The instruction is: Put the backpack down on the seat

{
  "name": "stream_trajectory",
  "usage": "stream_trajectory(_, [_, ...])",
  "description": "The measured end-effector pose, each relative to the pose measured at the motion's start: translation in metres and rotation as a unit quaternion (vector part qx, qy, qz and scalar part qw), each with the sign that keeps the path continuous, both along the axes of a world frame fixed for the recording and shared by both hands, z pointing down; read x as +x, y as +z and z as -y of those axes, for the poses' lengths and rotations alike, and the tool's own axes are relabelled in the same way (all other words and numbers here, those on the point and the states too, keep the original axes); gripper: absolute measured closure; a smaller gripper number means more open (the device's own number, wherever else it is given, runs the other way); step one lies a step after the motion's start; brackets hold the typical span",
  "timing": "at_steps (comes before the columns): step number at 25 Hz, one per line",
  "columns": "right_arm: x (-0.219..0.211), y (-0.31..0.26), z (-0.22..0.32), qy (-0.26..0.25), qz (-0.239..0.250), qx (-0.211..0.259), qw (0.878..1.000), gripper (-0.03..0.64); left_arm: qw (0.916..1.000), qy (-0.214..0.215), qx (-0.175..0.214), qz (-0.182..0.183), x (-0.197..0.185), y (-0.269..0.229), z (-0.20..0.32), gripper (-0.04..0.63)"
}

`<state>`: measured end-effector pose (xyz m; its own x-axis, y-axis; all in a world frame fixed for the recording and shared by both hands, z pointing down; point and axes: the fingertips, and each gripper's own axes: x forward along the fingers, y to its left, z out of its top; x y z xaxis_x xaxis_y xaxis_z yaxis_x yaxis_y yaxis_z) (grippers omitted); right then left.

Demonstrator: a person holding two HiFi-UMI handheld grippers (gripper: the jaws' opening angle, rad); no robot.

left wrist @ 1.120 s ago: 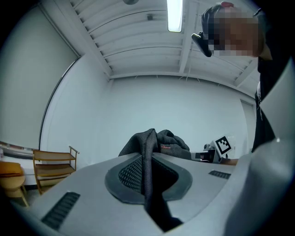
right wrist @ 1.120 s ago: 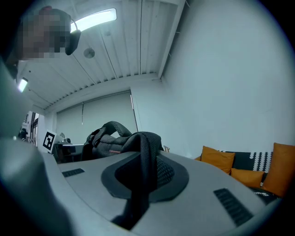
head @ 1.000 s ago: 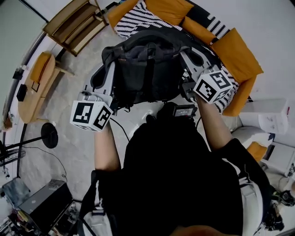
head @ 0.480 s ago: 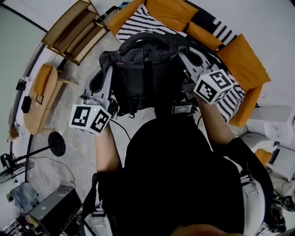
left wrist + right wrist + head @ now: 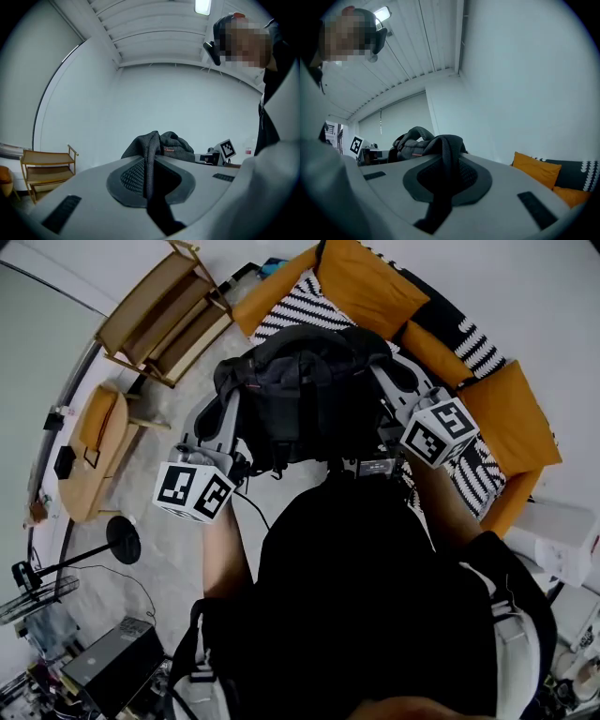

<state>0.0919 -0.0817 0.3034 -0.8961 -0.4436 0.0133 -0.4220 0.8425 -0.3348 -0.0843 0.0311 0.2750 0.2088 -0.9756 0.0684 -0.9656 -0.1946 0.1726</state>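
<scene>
A dark grey backpack (image 5: 305, 395) hangs in the air between both grippers, in front of the person and over the near edge of the sofa seat (image 5: 305, 306). My left gripper (image 5: 234, 404) is shut on a strap of the backpack (image 5: 151, 161) at the bag's left side. On the bag's right side my right gripper (image 5: 380, 381) is shut on another strap of the backpack (image 5: 447, 159). In both gripper views the strap runs up between the jaws and the bag's crumpled top (image 5: 171, 145) shows beyond.
The sofa has a black-and-white striped cover and orange cushions (image 5: 370, 287). A wooden shelf unit (image 5: 164, 320) stands at the far left, with a low wooden table (image 5: 89, 456) nearer. A lamp base (image 5: 122, 540) and cables lie on the floor at the left.
The backpack and both grippers have moved forward, closer to the sofa. Both grips stay as they were.
</scene>
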Motion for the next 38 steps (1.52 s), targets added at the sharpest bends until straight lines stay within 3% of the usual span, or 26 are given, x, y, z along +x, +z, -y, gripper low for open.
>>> stream_trajectory(6, [-0.017, -0.001, 0.07, -0.014, 0.01, 0.012, 1.0, 0.569, 0.9999, -0.011, 0.004, 0.005, -0.015, 0.0, 0.065, 0.558])
stream_trajectory(12, [-0.064, -0.003, 0.13, -0.006, 0.008, 0.013, 1.0, 0.569, 1.0, -0.005, 0.003, 0.0, -0.062, 0.0, 0.125, 0.558])
stream_trajectory(16, [-0.072, 0.009, 0.157, 0.01, 0.002, 0.002, 1.0, 0.569, 1.0, 0.007, -0.005, -0.004, -0.073, 0.012, 0.158, 0.558])
stream_trajectory(24, [-0.081, 0.019, 0.198, 0.055, -0.013, -0.012, 0.998, 0.569, 0.9982, 0.055, -0.013, -0.019, -0.093, 0.024, 0.214, 0.558])
stream_trajectory(29, [-0.108, 0.018, 0.22, 0.091, -0.016, -0.01, 0.996, 0.569, 0.9953, 0.094, -0.007, -0.022, -0.125, 0.024, 0.246, 0.558])
stream_trajectory(38, [-0.139, 0.021, 0.243, 0.139, 0.0, -0.022, 0.99, 0.569, 0.9887, 0.15, 0.005, 0.001, -0.164, 0.016, 0.293, 0.558])
